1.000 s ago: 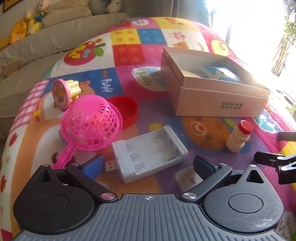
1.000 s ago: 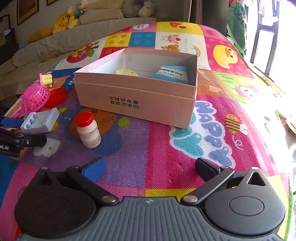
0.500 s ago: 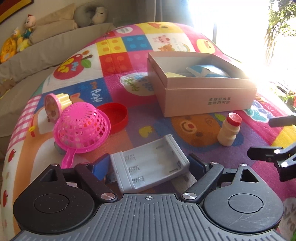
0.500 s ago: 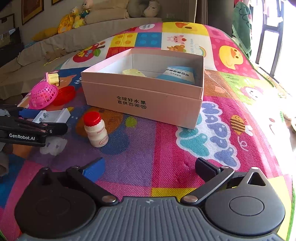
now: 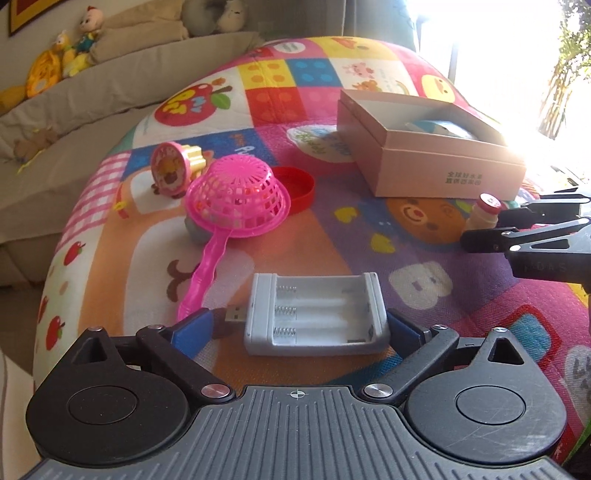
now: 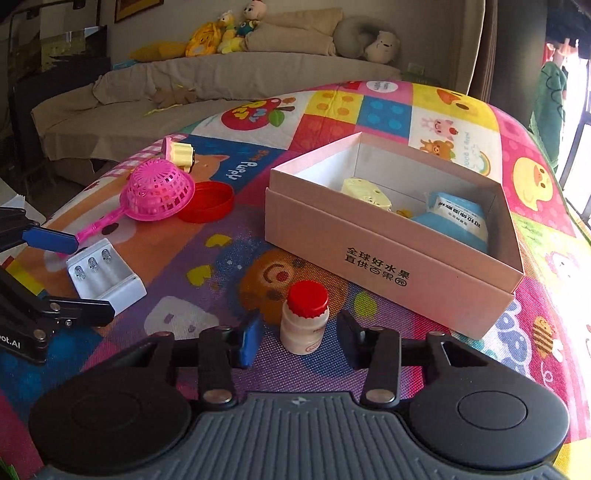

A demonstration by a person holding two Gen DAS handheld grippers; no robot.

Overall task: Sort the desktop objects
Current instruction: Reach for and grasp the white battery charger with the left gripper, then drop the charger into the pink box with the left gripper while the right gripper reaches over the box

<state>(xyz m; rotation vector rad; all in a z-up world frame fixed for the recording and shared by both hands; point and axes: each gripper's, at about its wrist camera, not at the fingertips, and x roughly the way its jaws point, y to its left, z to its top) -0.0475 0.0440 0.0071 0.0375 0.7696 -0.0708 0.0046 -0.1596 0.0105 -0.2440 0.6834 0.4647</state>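
Note:
A white battery charger [image 5: 314, 314] with a USB plug lies on the play mat between the fingers of my open left gripper [image 5: 295, 328]; it also shows in the right wrist view [image 6: 105, 277]. A small drink bottle with a red cap [image 6: 304, 317] stands upright between the fingers of my open right gripper [image 6: 301, 334], with a gap on each side. The bottle also shows in the left wrist view [image 5: 484, 214]. The open pink cardboard box [image 6: 391, 258] stands just behind the bottle and holds a blue pouch [image 6: 458, 221] and a yellow item [image 6: 365, 192].
A pink strainer [image 5: 236, 199], a red lid [image 5: 297, 184] and a toy clock [image 5: 171, 170] lie at the far left of the mat. A sofa with plush toys [image 6: 221, 33] stands behind. The mat's edge drops off at the left.
My left gripper has moved in around the charger. My right gripper has moved left and forward, narrowed, and now has the bottle between its fingers.

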